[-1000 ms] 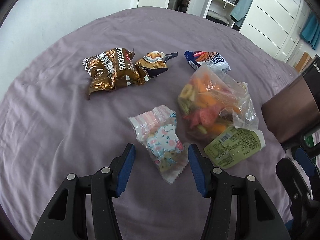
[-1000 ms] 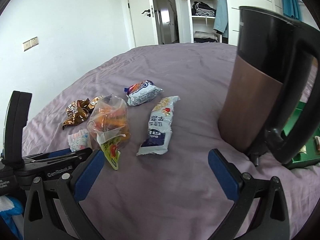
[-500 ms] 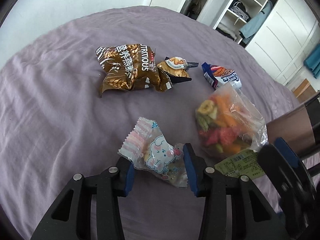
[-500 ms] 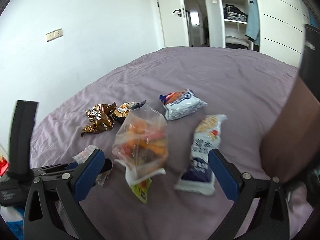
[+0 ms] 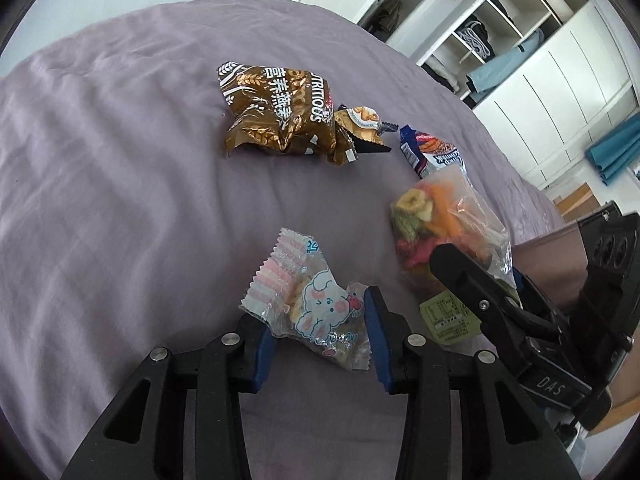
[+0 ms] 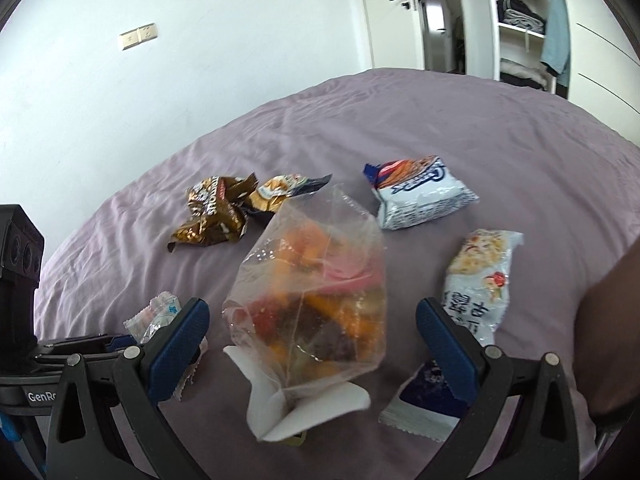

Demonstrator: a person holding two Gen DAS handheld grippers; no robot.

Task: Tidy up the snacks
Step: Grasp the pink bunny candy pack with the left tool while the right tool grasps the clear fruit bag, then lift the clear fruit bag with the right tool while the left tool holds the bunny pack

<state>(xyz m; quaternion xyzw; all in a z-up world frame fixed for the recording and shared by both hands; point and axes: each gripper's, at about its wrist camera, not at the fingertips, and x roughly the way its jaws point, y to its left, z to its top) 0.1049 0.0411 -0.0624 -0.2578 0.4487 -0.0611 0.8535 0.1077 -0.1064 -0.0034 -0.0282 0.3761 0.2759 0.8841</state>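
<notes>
My left gripper (image 5: 318,334) is closed on the pink-and-white cartoon snack packet (image 5: 316,304), which crumples between the blue pads and tilts up off the purple bed (image 5: 120,200). My right gripper (image 6: 312,344) is open, its fingers on either side of the clear bag of dried fruit chips (image 6: 316,300), not touching it. That bag also shows in the left wrist view (image 5: 444,224). A brown oat bag (image 5: 276,112), a small gold packet (image 5: 360,120), a blue-white packet (image 6: 416,192) and a long white packet (image 6: 476,280) lie farther off.
A brown kettle body (image 6: 612,332) stands close at the right edge. A white wall with a switch (image 6: 138,36) is at the back left. An open wardrobe (image 6: 520,20) and a door are behind the bed.
My left gripper has moved onto the cartoon packet and closed on it, crumpling it. My right gripper has swung left from the kettle until the fruit chip bag sits between its fingers.
</notes>
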